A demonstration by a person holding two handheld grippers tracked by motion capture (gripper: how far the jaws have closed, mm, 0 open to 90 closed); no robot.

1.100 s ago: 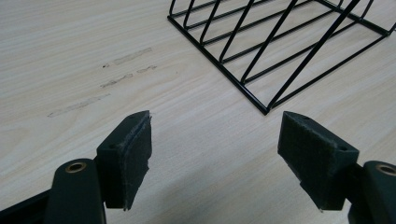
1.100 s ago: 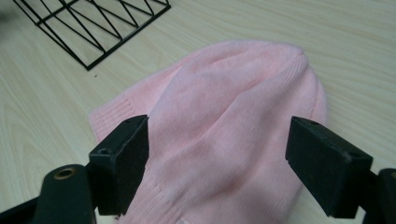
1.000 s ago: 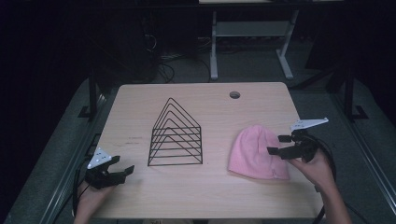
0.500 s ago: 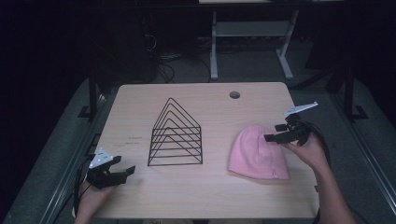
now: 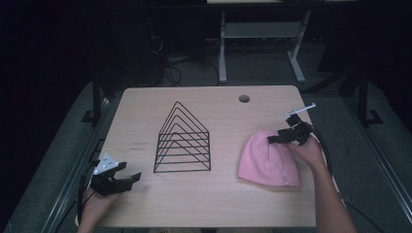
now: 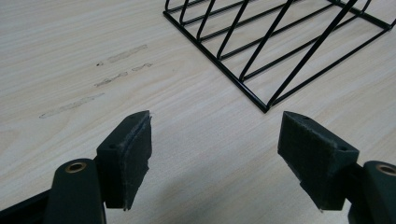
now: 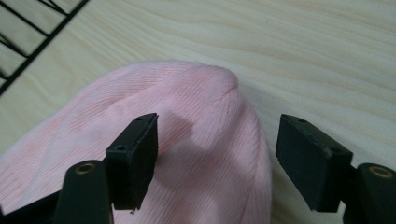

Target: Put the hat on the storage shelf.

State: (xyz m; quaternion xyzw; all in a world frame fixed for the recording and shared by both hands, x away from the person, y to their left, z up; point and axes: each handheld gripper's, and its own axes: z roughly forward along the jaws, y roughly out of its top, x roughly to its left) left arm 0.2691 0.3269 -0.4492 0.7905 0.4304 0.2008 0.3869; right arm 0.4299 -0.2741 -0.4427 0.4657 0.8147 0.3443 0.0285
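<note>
Pink hat [image 5: 268, 158] lies flat on the table [image 5: 209, 204], right of the wire rack [image 5: 183, 141] and apart from it; right gripper [image 5: 273, 139] sits over the hat's rounded top edge, jaws spread but just been closing, one pad above the fabric, nothing pinched; left gripper [image 5: 130, 178] rests near the table's left front, jaws wide, holding nothing.
</note>
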